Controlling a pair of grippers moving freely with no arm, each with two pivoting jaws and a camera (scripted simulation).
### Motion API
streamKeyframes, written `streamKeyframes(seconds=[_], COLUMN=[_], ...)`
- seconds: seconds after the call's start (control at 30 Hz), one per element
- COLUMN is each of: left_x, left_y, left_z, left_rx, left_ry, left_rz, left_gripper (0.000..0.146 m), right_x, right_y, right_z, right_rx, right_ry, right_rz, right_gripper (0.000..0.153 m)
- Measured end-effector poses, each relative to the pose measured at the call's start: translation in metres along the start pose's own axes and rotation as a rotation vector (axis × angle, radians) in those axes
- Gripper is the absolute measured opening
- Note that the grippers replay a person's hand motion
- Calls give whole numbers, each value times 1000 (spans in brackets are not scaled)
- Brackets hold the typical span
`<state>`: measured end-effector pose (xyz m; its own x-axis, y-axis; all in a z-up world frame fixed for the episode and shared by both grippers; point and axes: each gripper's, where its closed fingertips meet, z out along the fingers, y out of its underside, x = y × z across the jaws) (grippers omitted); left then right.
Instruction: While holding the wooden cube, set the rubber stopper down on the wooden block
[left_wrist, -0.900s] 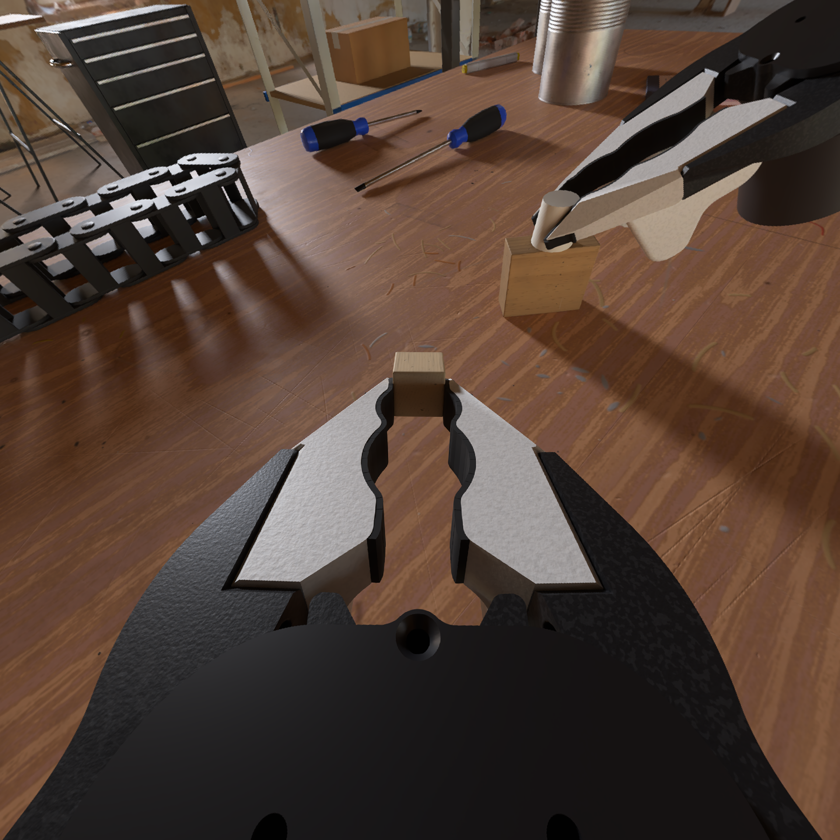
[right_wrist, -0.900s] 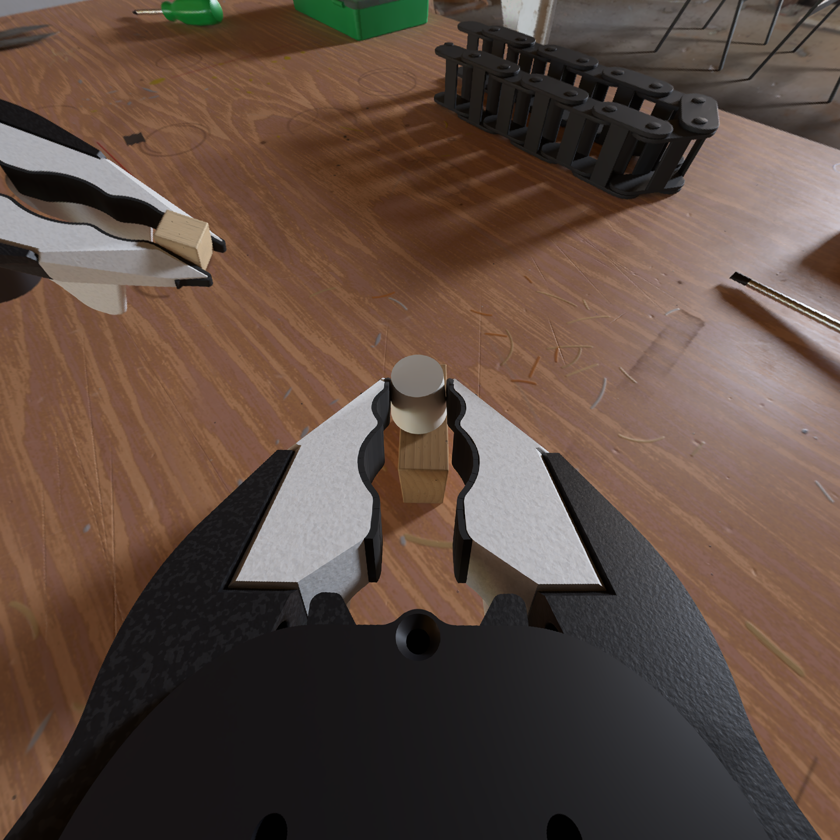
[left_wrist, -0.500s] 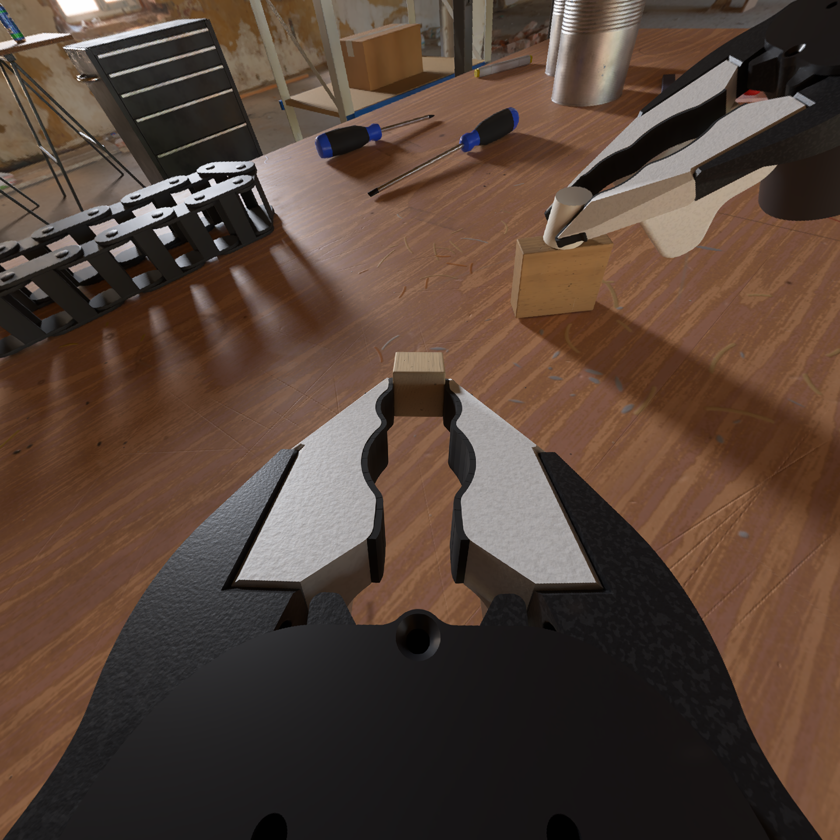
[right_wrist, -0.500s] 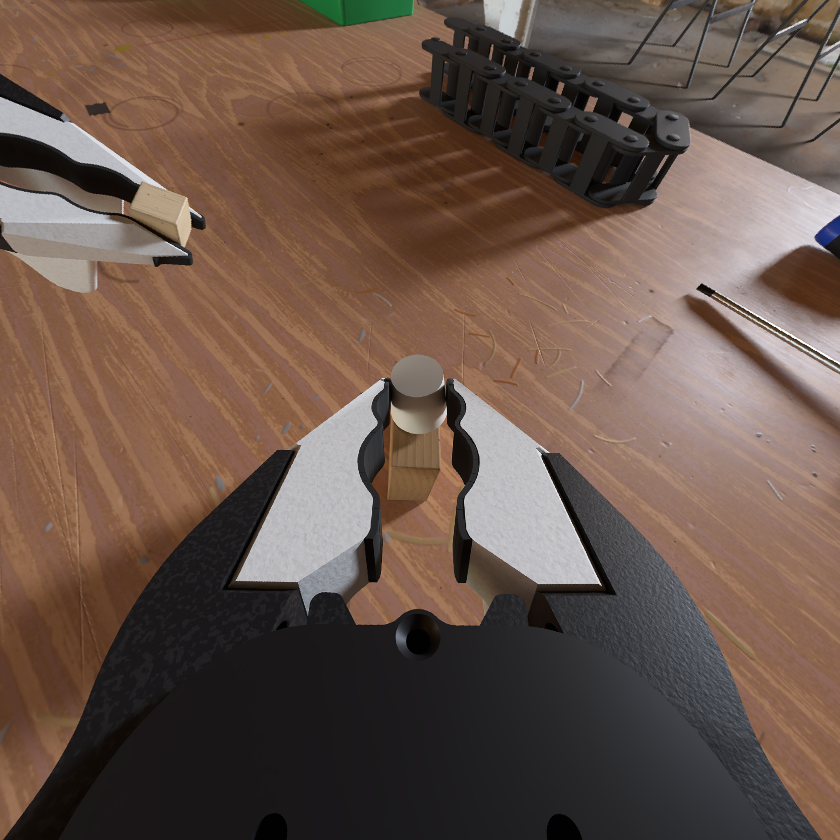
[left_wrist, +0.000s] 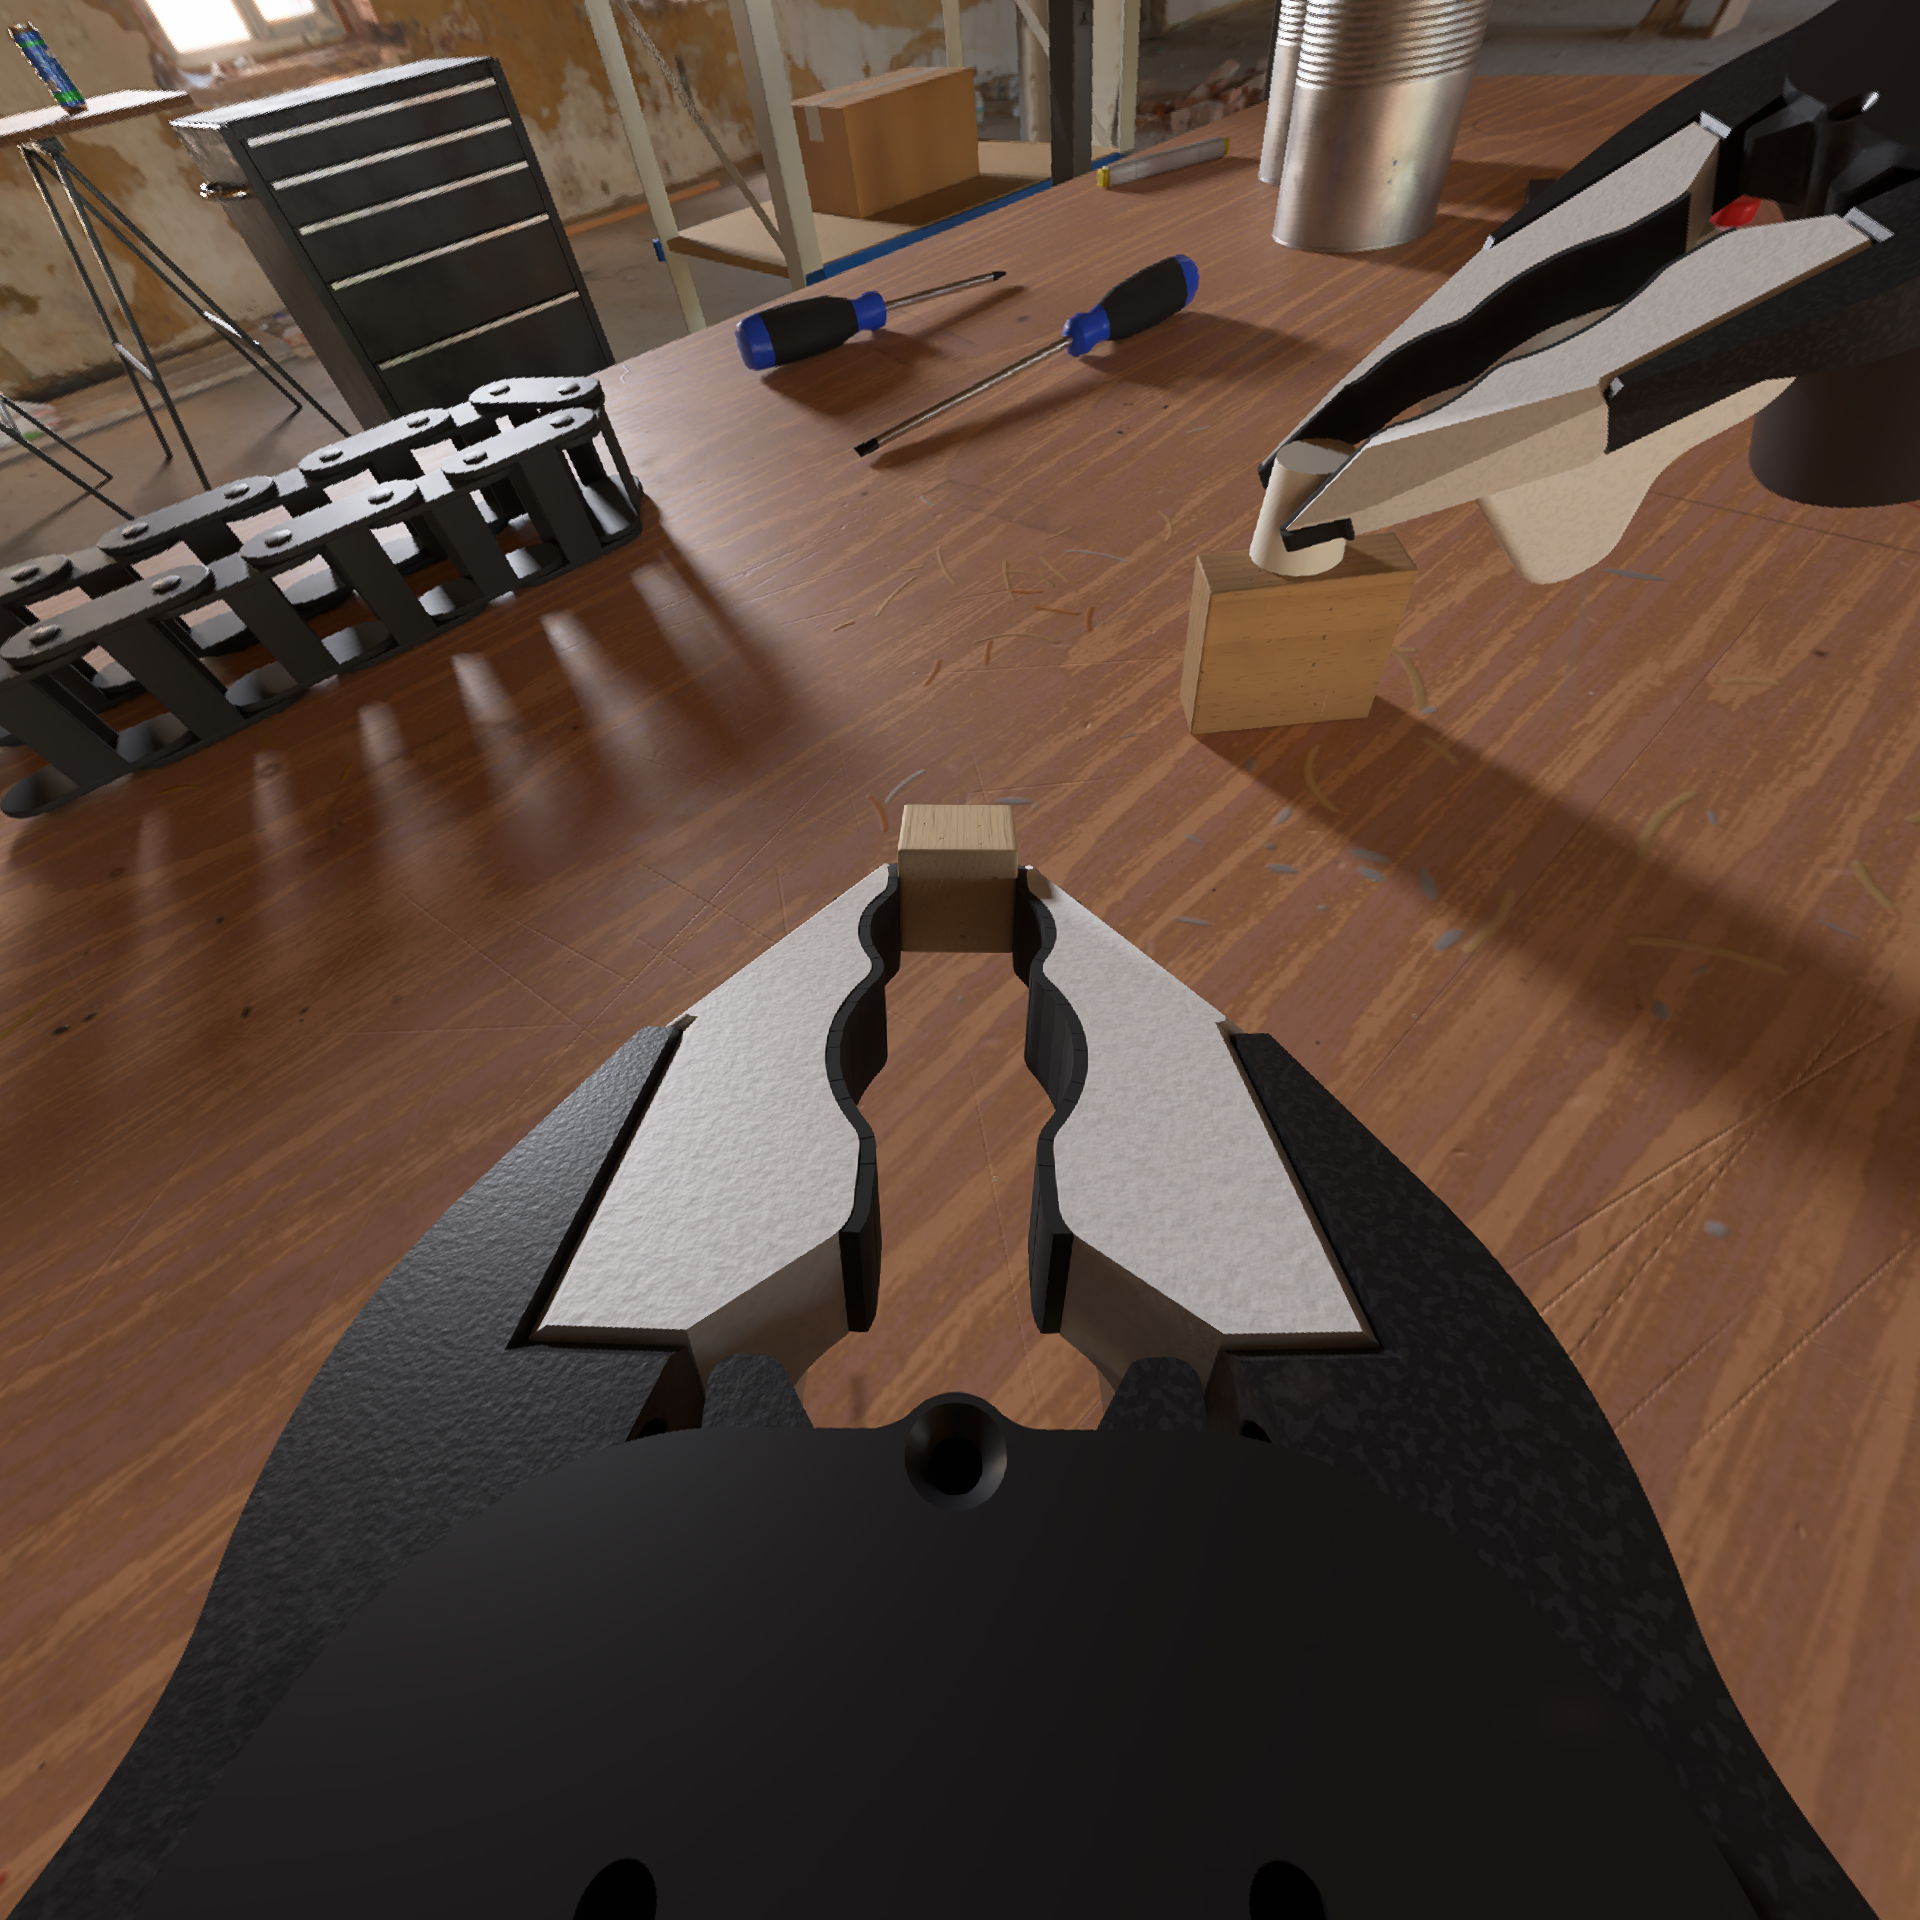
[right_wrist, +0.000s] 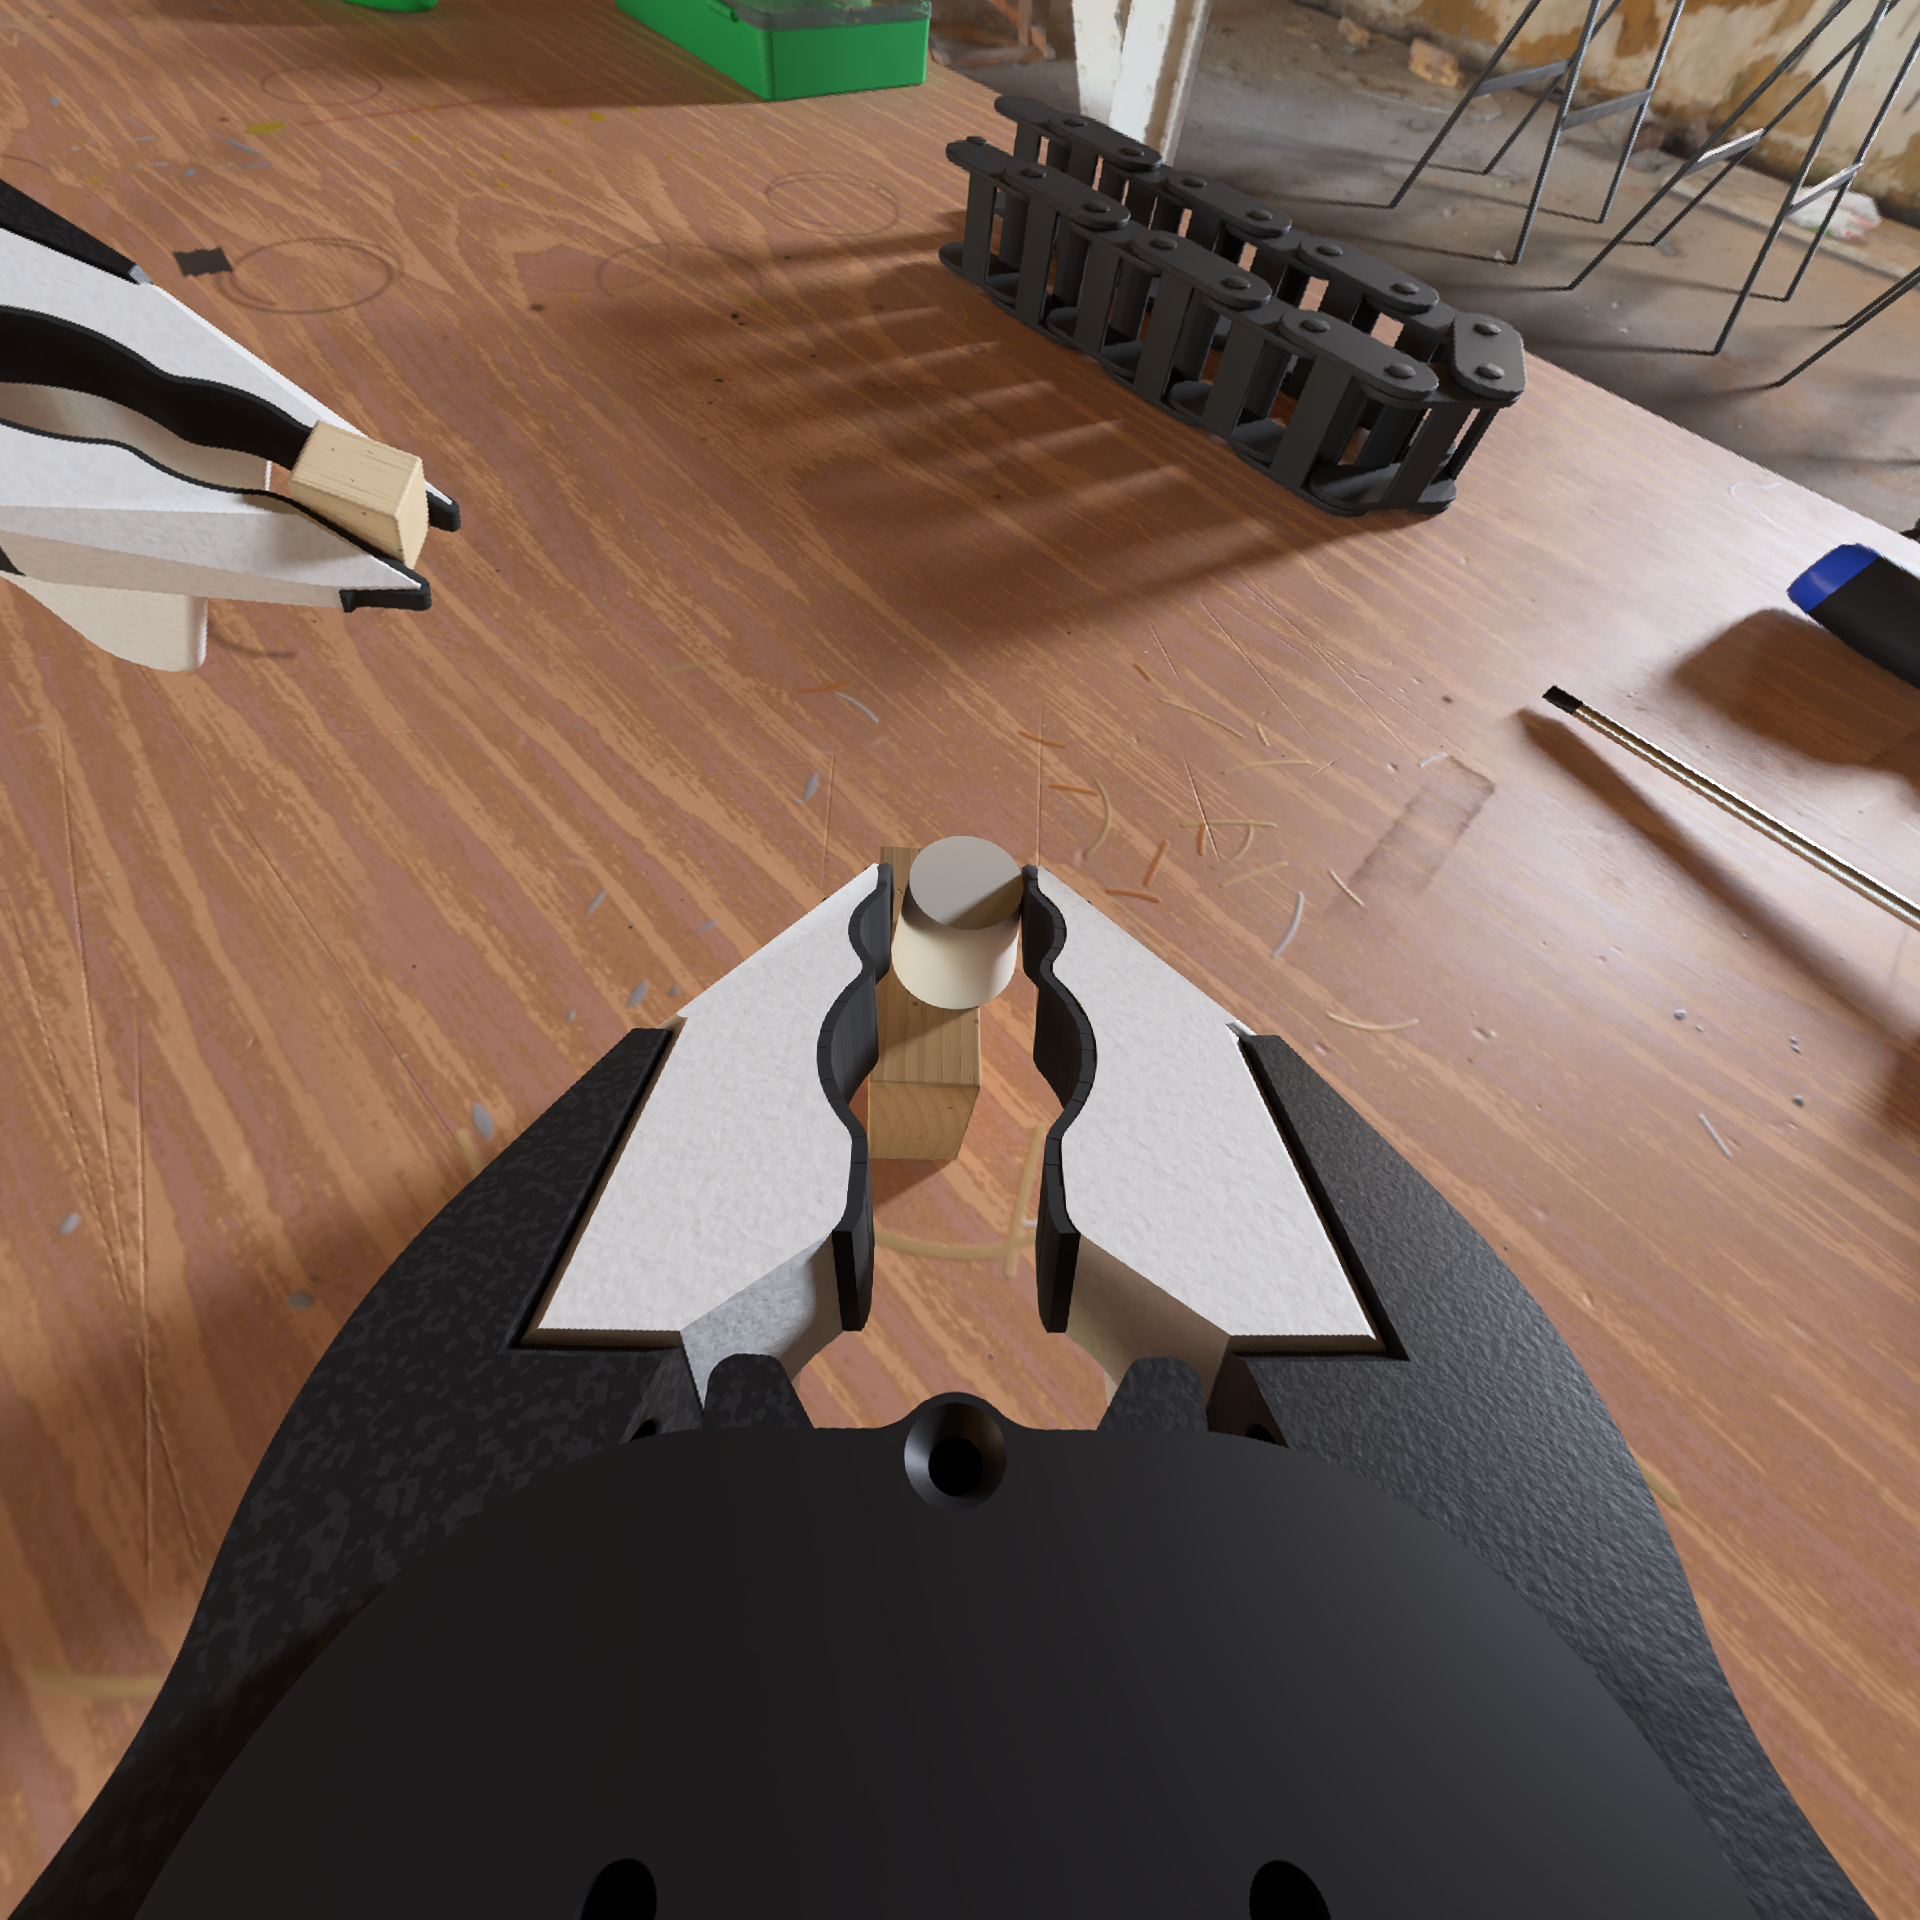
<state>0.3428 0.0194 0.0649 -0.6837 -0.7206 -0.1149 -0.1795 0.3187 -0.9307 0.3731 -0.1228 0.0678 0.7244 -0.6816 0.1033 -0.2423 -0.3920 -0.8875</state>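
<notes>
My left gripper (left_wrist: 956, 878) is shut on the small wooden cube (left_wrist: 954, 909) and holds it above the table. It also shows at the left of the right wrist view (right_wrist: 416, 551), with the cube (right_wrist: 358, 488) between its tips. My right gripper (right_wrist: 956, 883) is shut on the pale rubber stopper (right_wrist: 951, 966), directly above the wooden block (right_wrist: 920, 1101). In the left wrist view the right gripper (left_wrist: 1297, 499) holds the stopper (left_wrist: 1299, 561) upright, its base seemingly touching the top of the block (left_wrist: 1294, 649).
A black cable chain (left_wrist: 312, 561) (right_wrist: 1226, 322) lies near the table edge. Two blue-and-black screwdrivers (left_wrist: 821, 327) (left_wrist: 1091, 332) lie beyond the block, and a metal cylinder (left_wrist: 1361, 135) stands behind them. A green box (right_wrist: 790, 42) sits at the far side.
My right gripper has lowered the stopper onto the top of the block. My left gripper has shifted a little, still holding the cube. Both grips are unchanged.
</notes>
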Motion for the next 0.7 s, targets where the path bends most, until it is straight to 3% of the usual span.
streamKeyframes(seconds=[0.7], left_x=[0], left_y=[0], left_z=[0], left_rx=[2], left_ry=[4], left_rz=[-3], left_gripper=[20], right_x=[0], right_y=[0], right_z=[0], right_rx=[-3], right_ry=[3], right_rz=[-9], right_gripper=[24])
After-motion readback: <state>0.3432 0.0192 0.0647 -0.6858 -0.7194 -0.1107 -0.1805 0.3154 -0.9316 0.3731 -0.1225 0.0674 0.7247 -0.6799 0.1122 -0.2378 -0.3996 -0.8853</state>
